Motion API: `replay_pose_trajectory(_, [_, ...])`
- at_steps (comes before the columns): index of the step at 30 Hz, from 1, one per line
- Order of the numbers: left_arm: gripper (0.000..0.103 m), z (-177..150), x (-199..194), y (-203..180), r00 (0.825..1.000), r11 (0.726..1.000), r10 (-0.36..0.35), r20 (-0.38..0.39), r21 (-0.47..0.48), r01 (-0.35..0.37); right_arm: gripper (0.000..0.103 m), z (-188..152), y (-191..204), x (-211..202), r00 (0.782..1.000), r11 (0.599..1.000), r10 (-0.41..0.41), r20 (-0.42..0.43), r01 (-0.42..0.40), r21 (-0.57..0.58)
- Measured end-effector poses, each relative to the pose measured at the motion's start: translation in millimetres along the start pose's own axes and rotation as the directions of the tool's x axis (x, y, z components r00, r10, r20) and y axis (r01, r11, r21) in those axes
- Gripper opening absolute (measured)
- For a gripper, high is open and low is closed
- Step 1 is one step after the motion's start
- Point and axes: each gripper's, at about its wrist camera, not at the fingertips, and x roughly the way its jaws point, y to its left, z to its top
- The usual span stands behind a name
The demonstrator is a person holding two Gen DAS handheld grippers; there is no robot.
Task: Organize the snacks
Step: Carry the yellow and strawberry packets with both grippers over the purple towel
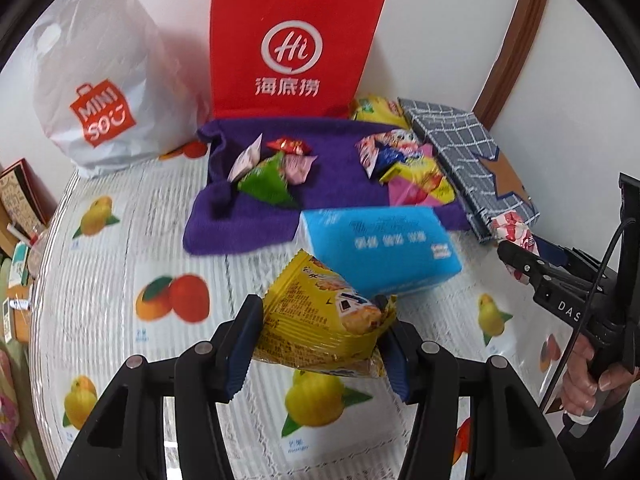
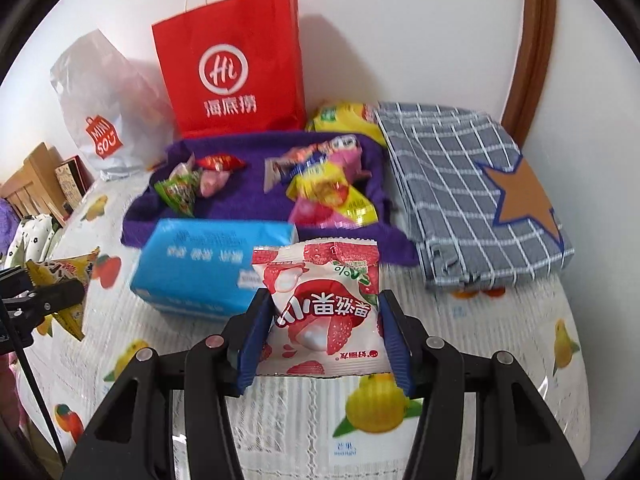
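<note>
Snacks fill both our grippers: the left gripper (image 1: 320, 332) has its jaws clamped on a yellow snack packet (image 1: 320, 320), the right gripper (image 2: 322, 334) has its jaws clamped on a lychee candy packet (image 2: 320, 312), both above the table (image 2: 280, 412) near a blue tissue pack (image 2: 208, 268). Beyond it, toward the far edge, two snack piles (image 2: 320, 180) lie on a purple towel (image 2: 248, 204), beside a folded checked cloth (image 2: 460, 192).

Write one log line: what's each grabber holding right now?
left gripper: shut on yellow snack packet | right gripper: shut on lychee candy packet
</note>
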Motion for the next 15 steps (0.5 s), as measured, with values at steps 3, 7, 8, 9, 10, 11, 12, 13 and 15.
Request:
replay_pose_trajectory(3, [0.054, 11, -2, -2, 1.0, 1.0, -0.004, 0.009, 0.003, 0.004, 0.053, 11, 1, -2, 1.0, 1.0, 0.002, 0.015, -0.001, -0.002])
replay_pose_trajectory(7, [0.054, 23, -1, -3, 1.0, 1.0, 0.001, 0.009, -0.002, -0.001, 0.053, 23, 1, -1, 1.0, 1.0, 0.002, 0.026, -0.002, 0.004])
replay_pose_trajectory(8, [0.054, 26, -1, -2, 1.0, 1.0, -0.001, 0.01, -0.006, 0.001, 0.053, 25, 0, 0, 1.0, 1.0, 0.002, 0.028, -0.002, 0.007])
replay_pose_trajectory(9, [0.054, 29, -1, -1, 1.0, 1.0, -0.003, 0.01, -0.008, 0.003, 0.053, 29, 0, 1, 1.0, 1.0, 0.003, 0.03, -0.004, 0.011])
replay_pose_trajectory(10, [0.054, 31, -2, -1, 1.0, 1.0, -0.007, 0.012, -0.011, 0.007, 0.053, 31, 0, 2, 1.0, 1.0, 0.004, 0.03, -0.004, 0.012])
replay_pose_trajectory(11, [0.054, 33, -3, 0, 1.0, 1.0, -0.008, 0.014, -0.013, 0.009, 0.053, 34, -1, 3, 1.0, 1.0, 0.003, 0.031, -0.003, 0.014])
replay_pose_trajectory(12, [0.054, 36, -4, 1, 1.0, 1.0, -0.007, 0.018, -0.016, 0.007, 0.053, 38, -1, 4, 1.0, 1.0, 0.0, 0.031, 0.0, 0.015])
replay_pose_trajectory(13, [0.054, 39, -5, 2, 1.0, 1.0, -0.003, 0.022, -0.018, 0.004, 0.053, 40, -2, 5, 1.0, 1.0, -0.002, 0.031, 0.001, 0.016])
replay_pose_trajectory(15, [0.054, 44, -7, 4, 1.0, 1.0, 0.004, 0.031, -0.024, -0.003, 0.053, 46, -2, 7, 0.999, 1.0, -0.002, 0.033, 0.002, 0.018])
